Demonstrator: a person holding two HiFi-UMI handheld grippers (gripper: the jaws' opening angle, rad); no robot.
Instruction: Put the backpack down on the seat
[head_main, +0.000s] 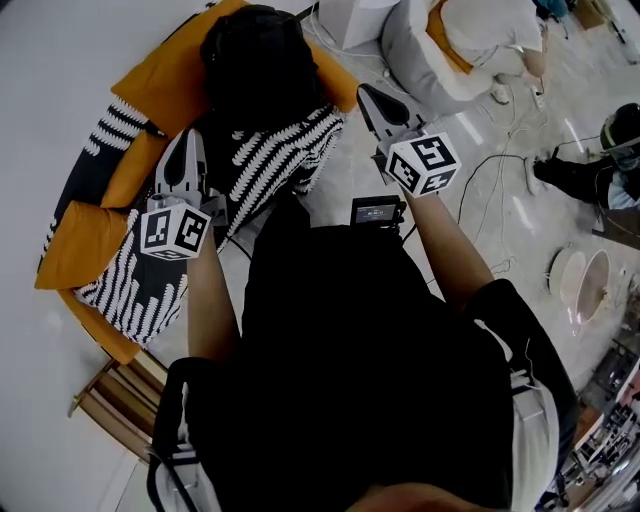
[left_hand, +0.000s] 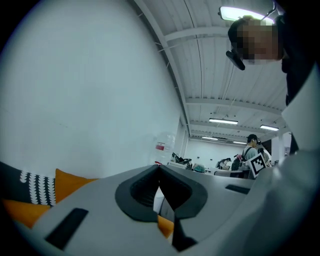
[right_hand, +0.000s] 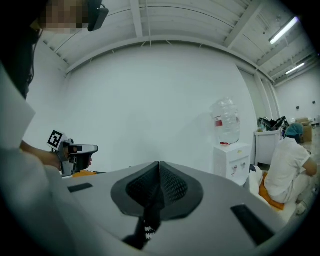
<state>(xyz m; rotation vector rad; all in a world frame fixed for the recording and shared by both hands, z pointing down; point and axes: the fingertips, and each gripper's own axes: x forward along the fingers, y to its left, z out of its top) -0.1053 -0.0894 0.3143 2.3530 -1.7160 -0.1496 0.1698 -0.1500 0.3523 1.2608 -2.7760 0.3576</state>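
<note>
The seat already bears the backpack, which lies beyond both sets of fingertips. The best move now is probably to draw back gently so no strap snags. The left gripper and right gripper point forward, their jaws pressed together on nothing.

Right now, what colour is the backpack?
The backpack is plain black; the head view shows it best.

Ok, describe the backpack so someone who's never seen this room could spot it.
Start at the curved orange seat in the head view's upper left. On its far end, beyond the black-and-white patterned throw, sits the backpack. It's the only plain black, bulky thing among orange and patterned fabric.
</note>
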